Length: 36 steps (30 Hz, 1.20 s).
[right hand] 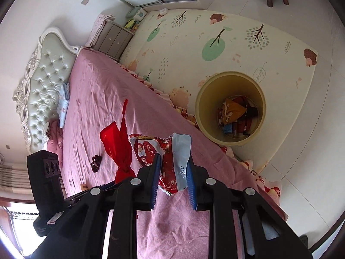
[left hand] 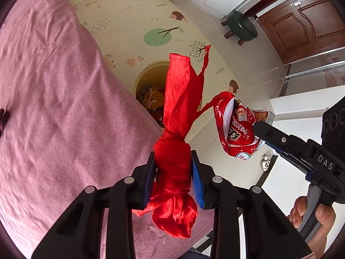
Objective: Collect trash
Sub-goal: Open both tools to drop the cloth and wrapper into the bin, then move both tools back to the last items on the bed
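My left gripper [left hand: 173,161] is shut on a knotted red cloth [left hand: 179,112] and holds it up over the edge of the pink bed [left hand: 54,108]. My right gripper [right hand: 173,164] is shut on a red snack wrapper [right hand: 168,172] with a silver inside; the wrapper [left hand: 237,129] also hangs in the air at the right of the left wrist view. A round yellow trash bin [right hand: 230,82] with several wrappers inside stands on the play mat beside the bed; it also shows behind the cloth in the left wrist view [left hand: 148,75]. The red cloth [right hand: 118,146] also shows in the right wrist view.
A dark scrunchie [right hand: 96,163] lies on the bed sheet. A patterned play mat [right hand: 215,43] covers the floor. A green stool [left hand: 241,27] stands near a wooden door. A headboard [right hand: 43,82] and a nightstand [right hand: 114,38] are at the far end.
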Each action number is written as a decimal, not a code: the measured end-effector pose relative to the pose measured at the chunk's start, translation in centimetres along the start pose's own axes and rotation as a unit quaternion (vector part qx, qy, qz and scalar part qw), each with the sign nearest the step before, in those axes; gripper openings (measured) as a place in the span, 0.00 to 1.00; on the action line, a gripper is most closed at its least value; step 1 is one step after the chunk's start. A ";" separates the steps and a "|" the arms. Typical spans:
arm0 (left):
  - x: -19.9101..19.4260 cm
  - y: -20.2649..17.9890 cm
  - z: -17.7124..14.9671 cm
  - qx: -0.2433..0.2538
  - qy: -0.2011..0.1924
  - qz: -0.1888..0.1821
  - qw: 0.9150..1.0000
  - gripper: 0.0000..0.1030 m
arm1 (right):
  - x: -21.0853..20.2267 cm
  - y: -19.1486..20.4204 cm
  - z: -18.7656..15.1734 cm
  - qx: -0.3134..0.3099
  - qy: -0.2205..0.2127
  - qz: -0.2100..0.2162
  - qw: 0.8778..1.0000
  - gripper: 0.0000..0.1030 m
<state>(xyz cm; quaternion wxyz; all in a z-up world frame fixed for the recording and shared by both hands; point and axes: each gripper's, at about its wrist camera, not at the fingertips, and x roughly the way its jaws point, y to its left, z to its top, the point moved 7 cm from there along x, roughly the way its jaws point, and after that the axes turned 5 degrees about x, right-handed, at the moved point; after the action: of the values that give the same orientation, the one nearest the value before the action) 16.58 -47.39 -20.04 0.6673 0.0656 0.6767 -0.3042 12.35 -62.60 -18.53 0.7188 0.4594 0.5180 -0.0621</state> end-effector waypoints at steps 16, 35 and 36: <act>7.3 -2.9 9.7 0.026 0.026 -0.012 0.999 0.31 | 2.1 -5.2 8.1 0.041 -0.029 -0.025 0.998 0.22; 8.1 -2.0 11.2 0.026 0.036 0.013 0.999 0.83 | 2.3 -5.7 10.2 0.061 -0.032 -0.031 0.997 0.51; 7.9 -2.1 11.0 0.027 0.036 0.013 0.999 0.83 | 2.2 -5.5 10.1 0.060 -0.031 -0.031 0.997 0.51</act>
<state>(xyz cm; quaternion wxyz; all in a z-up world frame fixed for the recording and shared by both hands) 24.27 -57.11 -26.02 0.6442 0.1032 0.6909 -0.3114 17.17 -72.20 -23.17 0.7036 0.4832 0.5046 -0.1298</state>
